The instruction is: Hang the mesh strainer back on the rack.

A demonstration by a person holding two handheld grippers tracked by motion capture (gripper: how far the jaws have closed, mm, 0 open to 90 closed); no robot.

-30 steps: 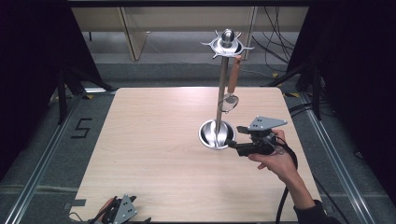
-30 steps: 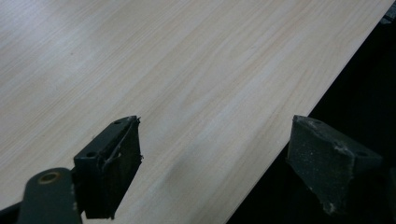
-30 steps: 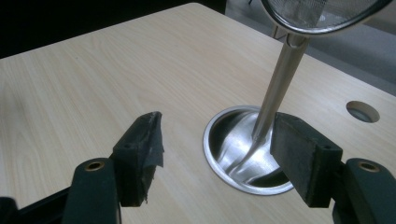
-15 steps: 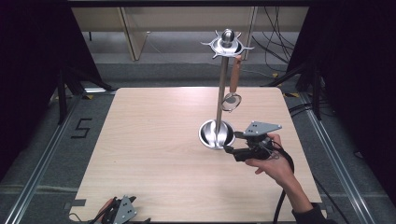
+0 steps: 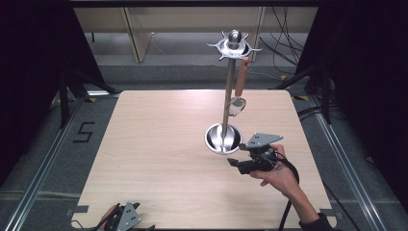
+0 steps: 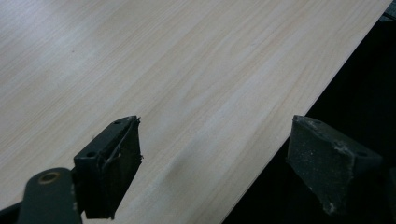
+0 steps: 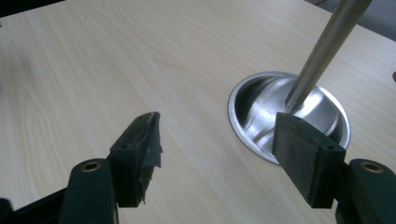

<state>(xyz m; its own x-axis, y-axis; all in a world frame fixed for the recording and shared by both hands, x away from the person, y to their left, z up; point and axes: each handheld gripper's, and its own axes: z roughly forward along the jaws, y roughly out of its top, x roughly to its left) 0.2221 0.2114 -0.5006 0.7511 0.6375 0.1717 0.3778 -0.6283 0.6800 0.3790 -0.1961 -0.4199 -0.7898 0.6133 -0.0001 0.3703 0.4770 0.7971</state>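
My right tool gapes empty just beside the stand's steel base; my left tool rests open at the bench edge

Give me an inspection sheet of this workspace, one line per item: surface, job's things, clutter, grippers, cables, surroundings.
Surface: light wooden table, bare apart from the stand.
Job's things: steel utensil stand upright on its dish base; one wooden-handled utensil hangs from the top ring.
Clutter: nothing seen.
Grippers: right gripper open beside the dish base, holding nothing; left gripper open at the table's near edge, holding nothing.
Cables: one trails from the right gripper; more lie on the floor behind the table.
Surroundings: black curtains both sides, grey floor with a "5" mark.
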